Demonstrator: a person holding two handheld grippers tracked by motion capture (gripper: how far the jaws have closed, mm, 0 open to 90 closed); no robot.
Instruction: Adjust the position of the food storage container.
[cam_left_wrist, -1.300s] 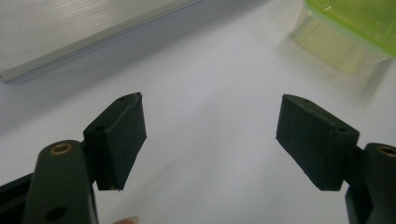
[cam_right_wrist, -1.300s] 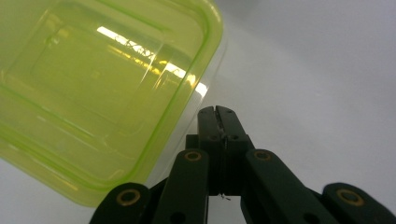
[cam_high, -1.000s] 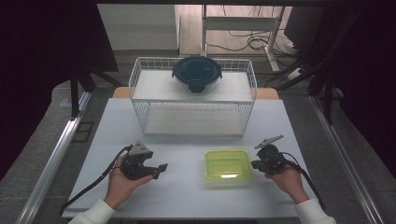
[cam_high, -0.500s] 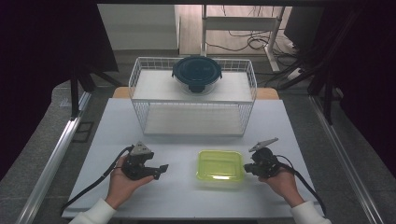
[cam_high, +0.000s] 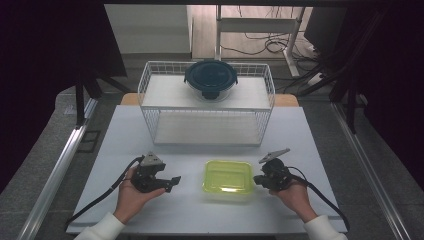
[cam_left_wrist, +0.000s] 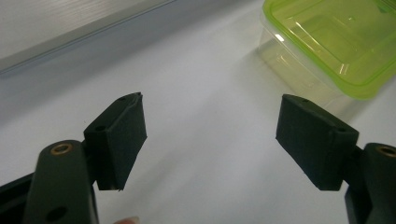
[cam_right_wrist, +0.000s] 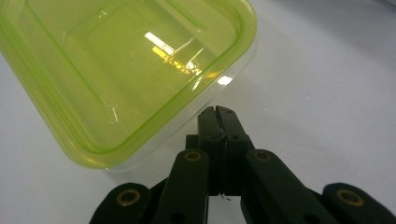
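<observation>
Your right hand-held gripper (cam_right_wrist: 219, 112) is fully closed on nothing, tips right at the green-lidded container (cam_high: 227, 177) low in frame; your left hand-held gripper (cam_left_wrist: 210, 140) gapes wide, empty.

One green tub (cam_high: 228, 178) between two tools, left tool (cam_high: 172, 182) and right tool (cam_high: 257, 179); one lidded bowl (cam_high: 211, 80); one wire basket (cam_high: 150, 107).

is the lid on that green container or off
On. The green lid sits flat over the clear container, its rim wrapped round the top edge. The container looks empty through it.
</observation>
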